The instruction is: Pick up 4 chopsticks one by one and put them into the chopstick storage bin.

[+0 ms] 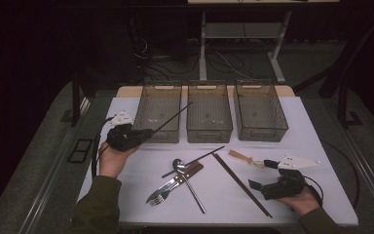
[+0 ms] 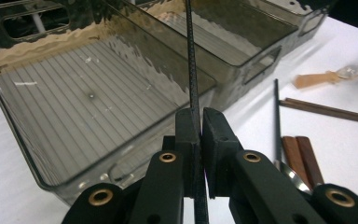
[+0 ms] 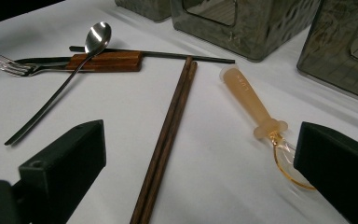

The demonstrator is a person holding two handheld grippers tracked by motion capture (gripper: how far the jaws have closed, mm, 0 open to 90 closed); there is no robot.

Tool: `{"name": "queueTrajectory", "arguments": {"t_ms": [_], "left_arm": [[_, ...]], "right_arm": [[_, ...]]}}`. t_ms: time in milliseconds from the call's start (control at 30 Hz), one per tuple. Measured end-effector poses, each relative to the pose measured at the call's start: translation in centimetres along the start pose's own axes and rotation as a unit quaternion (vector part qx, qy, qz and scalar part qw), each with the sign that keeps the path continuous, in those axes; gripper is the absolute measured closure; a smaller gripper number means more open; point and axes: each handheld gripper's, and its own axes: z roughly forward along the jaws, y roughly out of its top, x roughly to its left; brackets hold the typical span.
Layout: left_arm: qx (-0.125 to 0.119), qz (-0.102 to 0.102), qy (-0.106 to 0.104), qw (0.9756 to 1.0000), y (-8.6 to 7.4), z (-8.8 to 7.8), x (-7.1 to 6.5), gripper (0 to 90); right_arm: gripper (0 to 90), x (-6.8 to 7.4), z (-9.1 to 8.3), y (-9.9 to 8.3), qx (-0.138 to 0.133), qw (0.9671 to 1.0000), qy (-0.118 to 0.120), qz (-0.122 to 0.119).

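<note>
My left gripper (image 1: 147, 132) is shut on a thin black chopstick (image 1: 174, 117), which slants up and to the right over the left smoky plastic bin (image 1: 158, 127). In the left gripper view the chopstick (image 2: 191, 65) runs up from between the closed jaws (image 2: 199, 122), above the empty bin (image 2: 23, 140). My right gripper (image 1: 262, 174) rests open at the table's right front, beside an amber-handled utensil (image 1: 242, 158). In the right gripper view its jaws (image 3: 200, 133) stand wide apart; the brown chopsticks (image 3: 168, 135) and the amber handle (image 3: 251, 101) lie ahead between them.
Three empty bins stand in a row at the back, with the middle bin (image 1: 209, 131) and right bin (image 1: 260, 131). In the table's middle lie a spoon (image 1: 189, 183), a fork (image 1: 159, 195), a wooden-handled piece (image 1: 191, 170), a second black chopstick (image 1: 197, 160) and the brown chopstick pair (image 1: 241, 184).
</note>
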Motion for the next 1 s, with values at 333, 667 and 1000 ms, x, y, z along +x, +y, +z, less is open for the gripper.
{"name": "queueTrajectory", "arguments": {"t_ms": [333, 667, 1000], "left_arm": [[0.008, -0.013, 0.021, 0.9997, 1.1, 1.5, 1.2, 85.3], [0.024, -0.016, 0.055, 0.9981, 2.6, 3.1, 2.7, 85.3], [0.038, -0.03, 0.092, 0.9945, 4.1, 4.0, 4.4, 85.3]], "right_arm": [[2.2, 0.0, -0.1, 0.0, 0.0, 1.0, -0.002, 0.001], [2.2, 0.0, -0.1, 0.0, -0.001, 1.0, -0.002, 0.004], [2.2, -0.1, -0.2, 0.0, -0.004, 1.0, -0.003, 0.005]]}}
